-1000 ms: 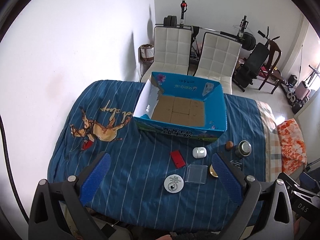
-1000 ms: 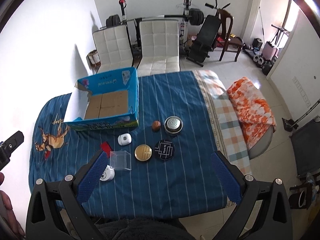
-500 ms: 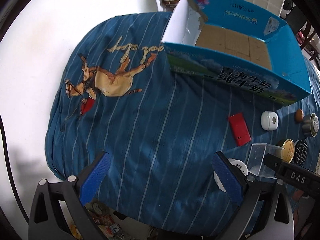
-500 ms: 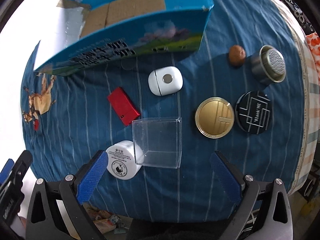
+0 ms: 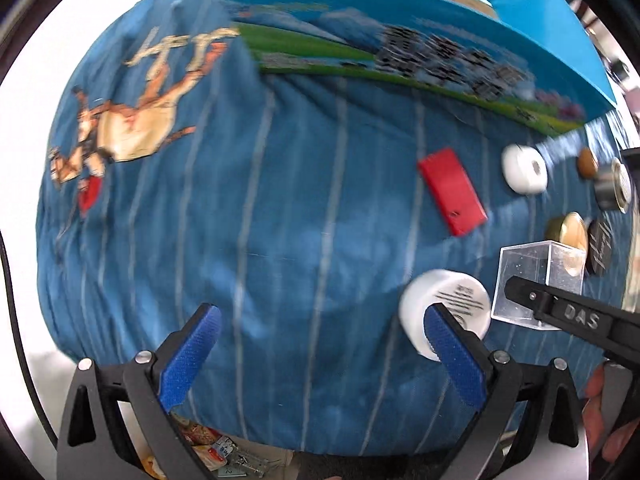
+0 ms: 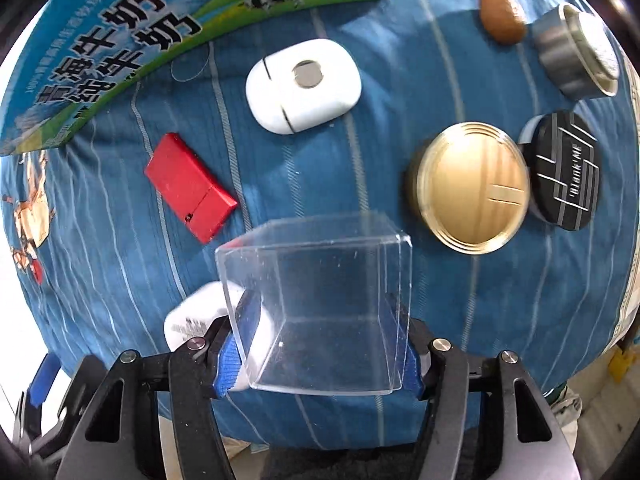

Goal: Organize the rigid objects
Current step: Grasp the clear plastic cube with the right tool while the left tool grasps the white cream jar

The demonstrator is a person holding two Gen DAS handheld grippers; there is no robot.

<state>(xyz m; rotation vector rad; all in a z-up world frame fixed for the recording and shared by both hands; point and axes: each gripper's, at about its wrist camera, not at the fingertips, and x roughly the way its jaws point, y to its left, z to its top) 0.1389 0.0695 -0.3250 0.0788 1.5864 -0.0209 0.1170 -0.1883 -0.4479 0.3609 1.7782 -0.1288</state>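
A clear plastic cube box (image 6: pixel 320 304) sits on the blue striped bedcover between the blue pads of my right gripper (image 6: pixel 320 356), which closes around its sides; it also shows in the left wrist view (image 5: pixel 536 280). A white round jar (image 5: pixel 444 316) lies just left of the cube, partly behind my left gripper's right finger (image 5: pixel 452 360). My left gripper (image 5: pixel 320 352) is open and empty. A red flat case (image 6: pixel 190 186), a white earbud case (image 6: pixel 304 84), a gold tin (image 6: pixel 472 192) and a black tin (image 6: pixel 568 176) lie around.
An open blue milk carton box (image 5: pixel 400 52) stands beyond the objects. A metal cup (image 6: pixel 576 52) and a small brown nut-like object (image 6: pixel 502 16) lie at the far right. The bed's front edge is close below both grippers.
Both grippers moved down and forward toward the bed. My right gripper's jaws narrowed from wide open onto the clear cube. My left gripper came beside the white jar.
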